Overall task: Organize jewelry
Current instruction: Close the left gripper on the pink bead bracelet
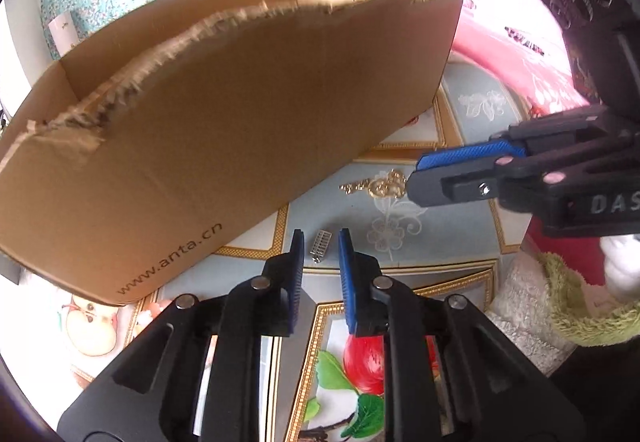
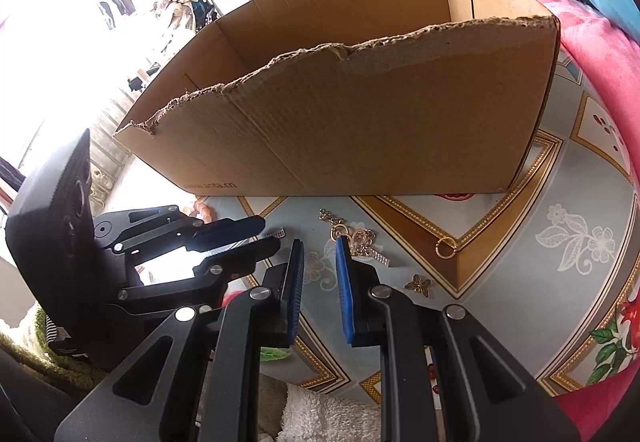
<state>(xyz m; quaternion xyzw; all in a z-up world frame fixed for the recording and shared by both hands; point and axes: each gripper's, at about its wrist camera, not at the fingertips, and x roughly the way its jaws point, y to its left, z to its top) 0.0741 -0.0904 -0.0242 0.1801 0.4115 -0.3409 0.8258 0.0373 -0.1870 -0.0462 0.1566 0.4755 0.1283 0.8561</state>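
A small silver barrette-like piece (image 1: 321,244) lies on the patterned table just beyond my left gripper (image 1: 320,242), which is open and empty; it also shows in the right wrist view (image 2: 278,232). A gold chain with ornate pendants (image 1: 380,184) lies further on. My right gripper (image 2: 319,248) is open, with the gold pieces (image 2: 360,240) by its right fingertip (image 2: 341,246). In the left wrist view the right gripper (image 1: 416,172) reaches in from the right, tips beside the gold chain. A gold ring (image 2: 446,246) and a bronze flower charm (image 2: 419,285) lie to the right.
A torn-edged open cardboard box (image 2: 360,122) marked www.anta.cn stands just behind the jewelry; it fills the left wrist view (image 1: 224,130). A pink blanket (image 2: 600,54) borders the table on the right. Fluffy towels (image 1: 560,302) lie at the near edge.
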